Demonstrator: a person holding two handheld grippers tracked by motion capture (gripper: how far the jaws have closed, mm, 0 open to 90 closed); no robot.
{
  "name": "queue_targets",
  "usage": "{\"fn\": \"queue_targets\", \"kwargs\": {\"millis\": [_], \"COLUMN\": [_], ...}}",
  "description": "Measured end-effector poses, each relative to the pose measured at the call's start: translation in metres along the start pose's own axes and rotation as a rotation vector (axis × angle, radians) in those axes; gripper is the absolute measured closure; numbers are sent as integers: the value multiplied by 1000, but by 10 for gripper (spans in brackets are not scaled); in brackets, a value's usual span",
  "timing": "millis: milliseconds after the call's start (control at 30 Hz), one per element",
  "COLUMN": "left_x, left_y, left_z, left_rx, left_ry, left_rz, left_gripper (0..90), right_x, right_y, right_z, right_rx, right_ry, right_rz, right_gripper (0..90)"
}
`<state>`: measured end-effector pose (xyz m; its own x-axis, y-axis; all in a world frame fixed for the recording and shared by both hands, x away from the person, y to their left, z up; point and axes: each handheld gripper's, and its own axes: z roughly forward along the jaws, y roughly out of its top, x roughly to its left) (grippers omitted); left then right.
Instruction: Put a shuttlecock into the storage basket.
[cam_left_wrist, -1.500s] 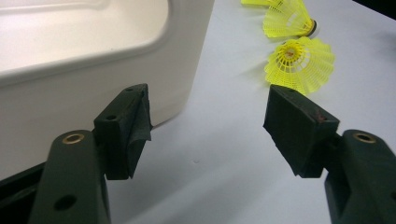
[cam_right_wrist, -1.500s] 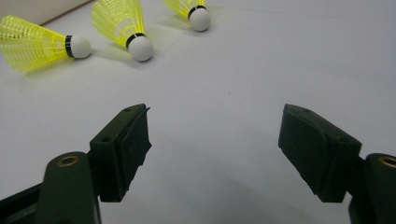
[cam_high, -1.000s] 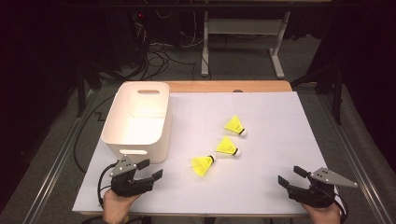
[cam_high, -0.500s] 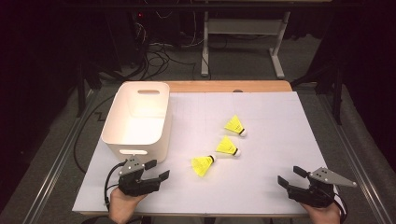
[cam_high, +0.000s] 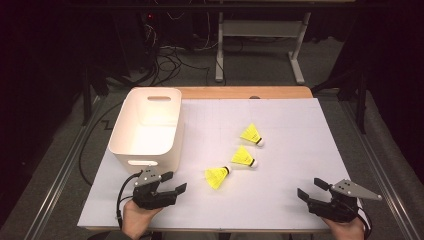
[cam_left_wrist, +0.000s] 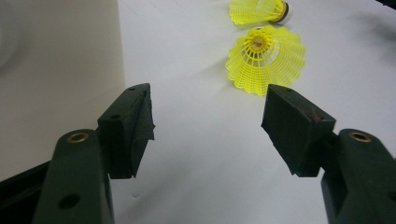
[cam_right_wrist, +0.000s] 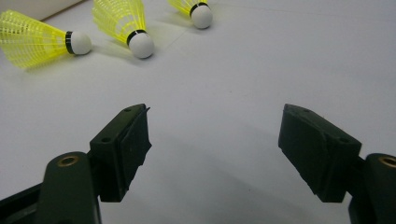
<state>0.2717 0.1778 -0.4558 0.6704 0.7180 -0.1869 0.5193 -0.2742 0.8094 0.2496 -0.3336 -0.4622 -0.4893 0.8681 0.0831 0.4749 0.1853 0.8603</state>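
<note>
With the jaws of both the left gripper (cam_high: 172, 183) and the right gripper (cam_high: 310, 189) spread and empty, the approach step is judged in hand: the nearest shuttlecock (cam_high: 217, 177), lying on the table (cam_high: 300, 150) at 2 o'clock of the left gripper, is to be straddled and pinched.

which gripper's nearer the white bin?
Left. The left gripper sits just below the bin's near wall, jaws open toward the shuttlecocks. The right gripper is far across the table, at its near right corner.
</note>
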Motion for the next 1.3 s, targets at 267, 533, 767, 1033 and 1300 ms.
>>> {"fn": "queue_targets", "kwargs": {"millis": [267,533,767,1033,1300], "left_x": [-3,-8,-13,-15,-19], "left_y": [2,6,9,10,10], "left_z": [6,14,20,23,26], "left_rx": [12,25,29,40,43], "left_ry": [-8,-22,-33,-41,-37], "left_rz": [3,11,18,24,27], "left_gripper": [348,351,353,353,352], "right_x": [0,0,0,0,0], "right_y": [0,0,0,0,0], "right_z": [0,0,0,0,0], "right_rx": [0,-1,-2,-1,-4], "right_ry": [1,2,2,2,4], "right_rz": [1,4,5,3,-1], "right_gripper": [251,252,251,251,251]}}
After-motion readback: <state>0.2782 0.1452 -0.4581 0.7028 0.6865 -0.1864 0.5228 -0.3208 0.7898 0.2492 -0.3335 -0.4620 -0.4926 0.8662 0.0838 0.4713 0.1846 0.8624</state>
